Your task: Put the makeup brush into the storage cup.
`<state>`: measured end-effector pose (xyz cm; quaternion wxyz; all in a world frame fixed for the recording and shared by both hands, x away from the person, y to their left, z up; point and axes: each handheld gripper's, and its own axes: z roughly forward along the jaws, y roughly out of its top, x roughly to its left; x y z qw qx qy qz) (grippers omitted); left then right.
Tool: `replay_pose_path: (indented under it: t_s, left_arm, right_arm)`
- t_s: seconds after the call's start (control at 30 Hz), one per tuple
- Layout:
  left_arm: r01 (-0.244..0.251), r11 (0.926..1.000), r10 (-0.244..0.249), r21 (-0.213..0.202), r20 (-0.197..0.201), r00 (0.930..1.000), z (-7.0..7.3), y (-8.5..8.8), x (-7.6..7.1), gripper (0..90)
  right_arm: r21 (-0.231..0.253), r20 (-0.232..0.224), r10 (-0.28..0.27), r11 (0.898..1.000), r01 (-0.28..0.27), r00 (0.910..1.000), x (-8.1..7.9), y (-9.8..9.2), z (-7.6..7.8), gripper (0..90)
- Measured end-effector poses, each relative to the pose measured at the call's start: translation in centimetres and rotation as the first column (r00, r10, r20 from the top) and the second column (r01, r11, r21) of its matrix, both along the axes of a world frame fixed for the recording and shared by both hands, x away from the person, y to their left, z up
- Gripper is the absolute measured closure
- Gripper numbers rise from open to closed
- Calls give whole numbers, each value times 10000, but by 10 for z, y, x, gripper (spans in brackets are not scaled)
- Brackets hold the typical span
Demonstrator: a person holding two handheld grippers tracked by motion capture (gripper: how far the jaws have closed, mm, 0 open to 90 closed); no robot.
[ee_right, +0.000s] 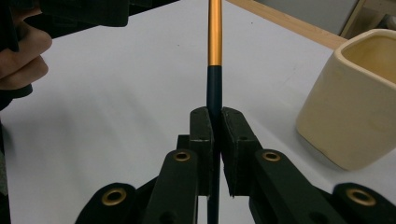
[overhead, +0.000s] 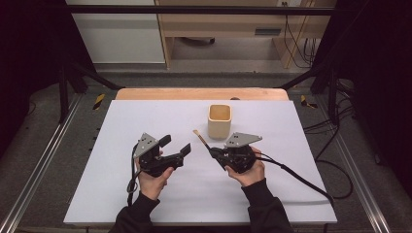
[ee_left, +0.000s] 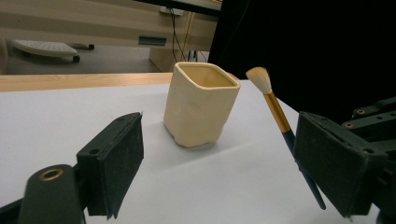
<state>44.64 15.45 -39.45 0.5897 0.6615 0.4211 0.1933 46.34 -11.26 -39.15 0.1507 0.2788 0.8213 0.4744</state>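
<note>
**A:** Starting nearest the person: what is each claw doing?

**B:** The right gripper [overhead: 212,152] is clamped on the dark lower handle of the brush [ee_right: 214,32], jaws closed tight around it, as the right gripper view shows. The brush is held off the white table [overhead: 160,208], bristles pointing away and up, toward the table's far edge. The left gripper [overhead: 176,145] holds nothing; its jaws stand wide apart, just left of the brush.

**B:** I'd judge the brush is picked up and waiting to go into the cream cup [overhead: 219,121].

**A:** And where's that cup?

**B:** Just beyond the right gripper, upright, nearer the far edge than the near one, roughly midway between the side edges. Its mouth is open and looks empty.

**A:** So the next move?

**B:** Probably lift the brush, tip it upright over the cup's mouth, lower it in, then release. The bristle end already sits near the cup's left wall.

**A:** Anything in the way?

**B:** Little. The cup's rim could catch the handle and tip the cup. The left claw is near, so it should stay clear.
</note>
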Motion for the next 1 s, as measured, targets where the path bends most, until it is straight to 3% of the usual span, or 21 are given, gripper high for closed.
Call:
replay_pose_path:
  t_s: [0.7, 1.0]
  left_arm:
    - [236, 9978, -245, -619, -140, 9996, -6, -30, 6, 202]
    - [80, 9964, -99, -842, -220, 9997, -6, -37, 8, 278]
  right_arm:
    - [99, 97, 34, 9999, -35, 9999, 0, 3, -2, 839]
    - [145, 170, 110, 9998, -112, 9998, -2, 3, -2, 839]
